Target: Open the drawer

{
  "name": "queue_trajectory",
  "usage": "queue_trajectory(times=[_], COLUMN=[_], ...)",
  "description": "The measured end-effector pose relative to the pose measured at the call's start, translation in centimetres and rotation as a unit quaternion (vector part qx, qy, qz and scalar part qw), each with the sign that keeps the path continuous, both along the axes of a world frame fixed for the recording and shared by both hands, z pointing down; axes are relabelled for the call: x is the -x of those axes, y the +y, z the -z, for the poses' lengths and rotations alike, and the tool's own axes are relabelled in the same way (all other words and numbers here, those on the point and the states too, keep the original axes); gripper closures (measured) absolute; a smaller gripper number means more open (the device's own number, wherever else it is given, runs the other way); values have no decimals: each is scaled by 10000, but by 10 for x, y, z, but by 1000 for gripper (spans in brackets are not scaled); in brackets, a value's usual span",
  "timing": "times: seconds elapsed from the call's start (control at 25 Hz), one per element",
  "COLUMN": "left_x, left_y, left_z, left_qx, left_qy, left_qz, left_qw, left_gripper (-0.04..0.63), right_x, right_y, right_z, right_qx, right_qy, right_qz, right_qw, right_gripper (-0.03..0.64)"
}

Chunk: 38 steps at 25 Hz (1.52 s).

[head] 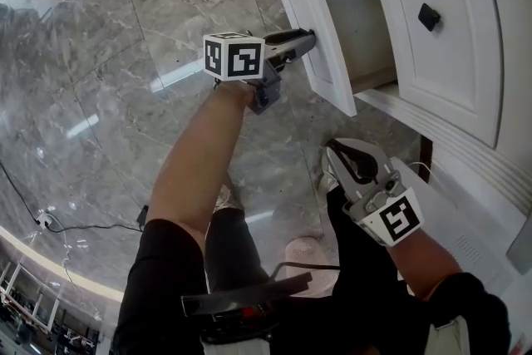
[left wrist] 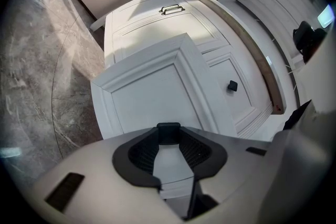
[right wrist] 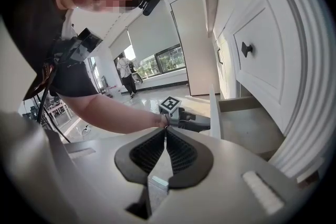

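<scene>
Left gripper (left wrist: 168, 137) has its jaws part-open, clamped on the knob (left wrist: 168, 127) of the drawer (head: 328, 71), half out at one o'clock. Pull straight and level, no twisting. Right gripper (head: 337, 158), five o'clock, is closed and empty.
</scene>
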State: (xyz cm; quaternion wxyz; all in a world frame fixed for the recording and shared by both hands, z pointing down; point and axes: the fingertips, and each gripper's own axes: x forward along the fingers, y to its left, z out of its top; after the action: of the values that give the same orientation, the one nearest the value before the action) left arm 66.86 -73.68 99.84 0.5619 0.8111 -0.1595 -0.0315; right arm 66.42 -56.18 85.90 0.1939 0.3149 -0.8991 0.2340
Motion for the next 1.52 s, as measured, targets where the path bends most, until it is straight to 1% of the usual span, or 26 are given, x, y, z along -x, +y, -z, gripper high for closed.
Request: queue_trajectory(times=[0.16, 0.36, 0.48, 0.68, 0.84, 0.96, 1.2, 1.52], left_x=[10, 22, 29, 37, 45, 47, 80, 84], left_y=[0, 6, 7, 13, 14, 16, 27, 29], left_z=[2, 0, 1, 0, -3, -2, -8, 0], left_qx=[-67, -39, -81, -22, -75, -44, -27, -34], left_qy=[-15, 11, 23, 54, -30, -29, -73, -60], left_qz=[5, -16, 17, 19, -8, -30, 14, -6], left_qw=[10000, 10000, 10000, 10000, 10000, 10000, 10000, 10000], left_gripper=[474, 474, 474, 475, 474, 474, 474, 474], right_x=[6, 13, 13, 15, 14, 13, 32, 29], right_y=[-7, -17, -13, -9, -11, -12, -6, -5], right_z=[2, 7, 1, -1, -4, -3, -11, -8], right_qx=[-99, -261, -161, -131, -136, -132, -100, -53], right_qy=[34, -65, 71, 122, 135, 117, 135, 152], right_qz=[69, 34, 59, 124, 149, 132, 216, 320], right_qw=[9999, 9996, 9998, 9998, 9997, 9998, 9996, 9994], right_gripper=[615, 615, 615, 615, 615, 615, 615, 615])
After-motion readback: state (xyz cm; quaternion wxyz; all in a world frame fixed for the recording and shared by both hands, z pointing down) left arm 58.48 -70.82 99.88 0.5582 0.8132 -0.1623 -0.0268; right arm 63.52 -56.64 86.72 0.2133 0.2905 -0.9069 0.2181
